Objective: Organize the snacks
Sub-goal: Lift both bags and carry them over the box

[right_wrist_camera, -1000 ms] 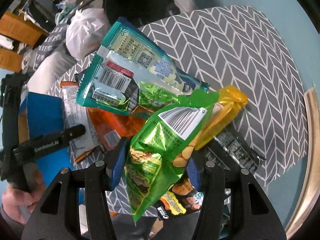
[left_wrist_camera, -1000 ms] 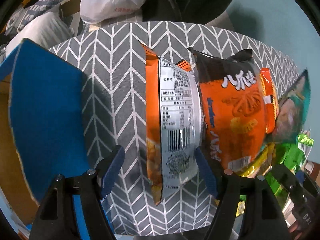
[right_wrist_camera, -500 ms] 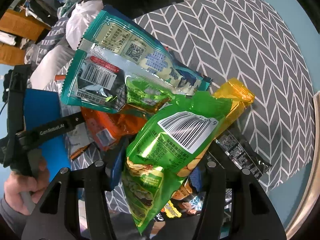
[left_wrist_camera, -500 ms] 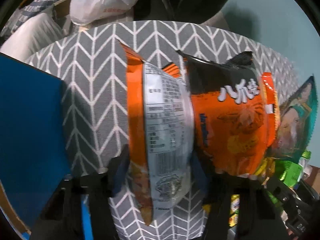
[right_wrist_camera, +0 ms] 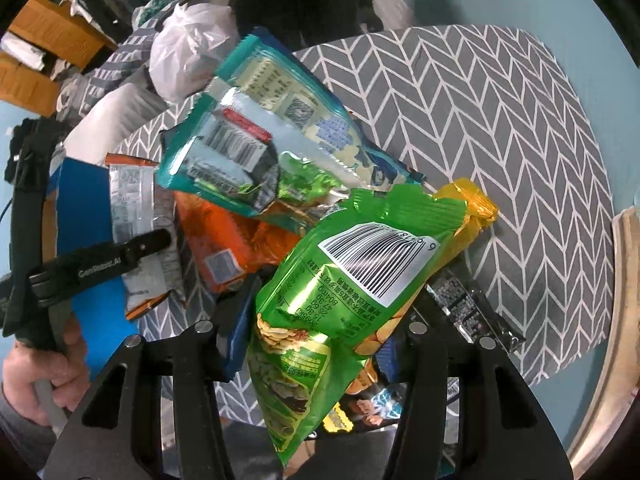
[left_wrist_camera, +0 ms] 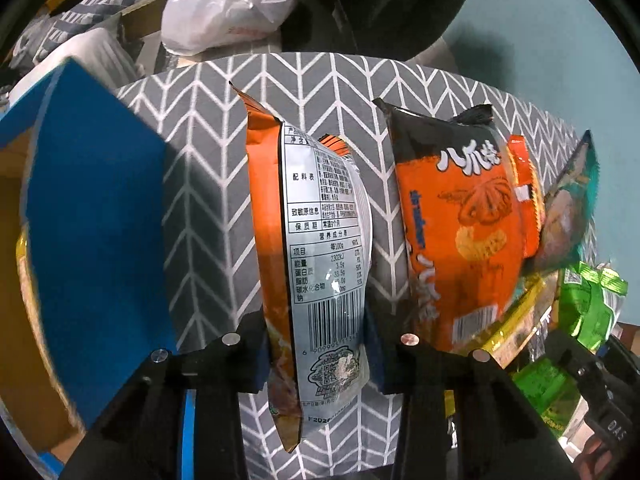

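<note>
— Two grippers, each with a packet in its jaws. Start with the nearest thing?

— Nearest is the left gripper [left_wrist_camera: 316,354], pointing down at the chevron-patterned cloth [left_wrist_camera: 208,208]. Its jaws have just been closing and now clamp the orange and silver snack bag [left_wrist_camera: 316,248] from both sides, the label and barcode facing the camera.

— And around that bag?

— Just right of it lies the orange and black snack bag [left_wrist_camera: 460,232] on the cloth. To the left of the held bag stands the blue box flap [left_wrist_camera: 92,232]. Beyond the cloth's far edge sits a white plastic bag [left_wrist_camera: 228,4].

— What about the right side?

— The right gripper [right_wrist_camera: 320,340] has been closing a little too; it grips the green snack bag [right_wrist_camera: 340,292], barcode up, with the blue pads against both sides. Under and behind that green bag lies a yellow packet [right_wrist_camera: 472,204], then the teal snack bag [right_wrist_camera: 264,132] on top of the heap. A black packet [right_wrist_camera: 472,308] lies on the cloth to the right of the green bag.

— Anyone visible?

— A hand [right_wrist_camera: 44,368] at the left, holding the other gripper's handle.
</note>
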{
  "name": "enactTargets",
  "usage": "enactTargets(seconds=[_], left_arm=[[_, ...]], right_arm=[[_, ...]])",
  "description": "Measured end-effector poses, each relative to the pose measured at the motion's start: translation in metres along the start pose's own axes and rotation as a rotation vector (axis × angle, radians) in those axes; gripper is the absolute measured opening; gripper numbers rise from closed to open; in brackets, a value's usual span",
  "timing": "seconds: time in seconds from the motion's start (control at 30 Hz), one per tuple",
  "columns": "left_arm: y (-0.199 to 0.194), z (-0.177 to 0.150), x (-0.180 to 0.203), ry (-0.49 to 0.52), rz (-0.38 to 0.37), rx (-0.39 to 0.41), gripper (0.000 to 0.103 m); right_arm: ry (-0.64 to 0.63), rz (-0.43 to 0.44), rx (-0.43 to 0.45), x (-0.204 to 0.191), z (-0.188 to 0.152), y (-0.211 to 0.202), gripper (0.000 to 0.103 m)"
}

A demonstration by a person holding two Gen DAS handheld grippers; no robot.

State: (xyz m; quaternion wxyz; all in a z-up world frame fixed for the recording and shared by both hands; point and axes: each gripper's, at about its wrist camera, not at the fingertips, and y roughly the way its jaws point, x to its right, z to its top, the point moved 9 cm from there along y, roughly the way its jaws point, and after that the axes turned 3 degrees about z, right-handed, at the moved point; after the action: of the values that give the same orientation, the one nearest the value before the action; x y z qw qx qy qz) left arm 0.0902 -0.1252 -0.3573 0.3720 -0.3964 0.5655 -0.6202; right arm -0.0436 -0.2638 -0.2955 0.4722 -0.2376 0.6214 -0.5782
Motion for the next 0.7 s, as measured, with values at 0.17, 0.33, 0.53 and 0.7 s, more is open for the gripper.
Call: enactTargets(seconds=[0.17,0.33,0.53,0.7], left_arm=[[-0.022,-0.017,-0.005,0.005,0.002,0.022,0.038],[-0.052,-0.036,-0.002,0.009,-0.011,0.044,0.038],[-0.09,-0.05,0.0,0.02,-0.025,0.087,0.038],[-0.111,-0.058,-0.003,0.017,-0.039,0.107,0.038]], right_arm=[[-0.027,-0.004,0.005,-0.012,-0.006,-0.006,0.051],[-0.052,-0.01,0.018,-0.022,-0.012,-0.015,0.051],[-0.086,-0.016,0.035,-0.03,-0.017,-0.031,0.051],[-0.113,-0.013,0.049,-0.043,-0.013,-0.046,0.051]])
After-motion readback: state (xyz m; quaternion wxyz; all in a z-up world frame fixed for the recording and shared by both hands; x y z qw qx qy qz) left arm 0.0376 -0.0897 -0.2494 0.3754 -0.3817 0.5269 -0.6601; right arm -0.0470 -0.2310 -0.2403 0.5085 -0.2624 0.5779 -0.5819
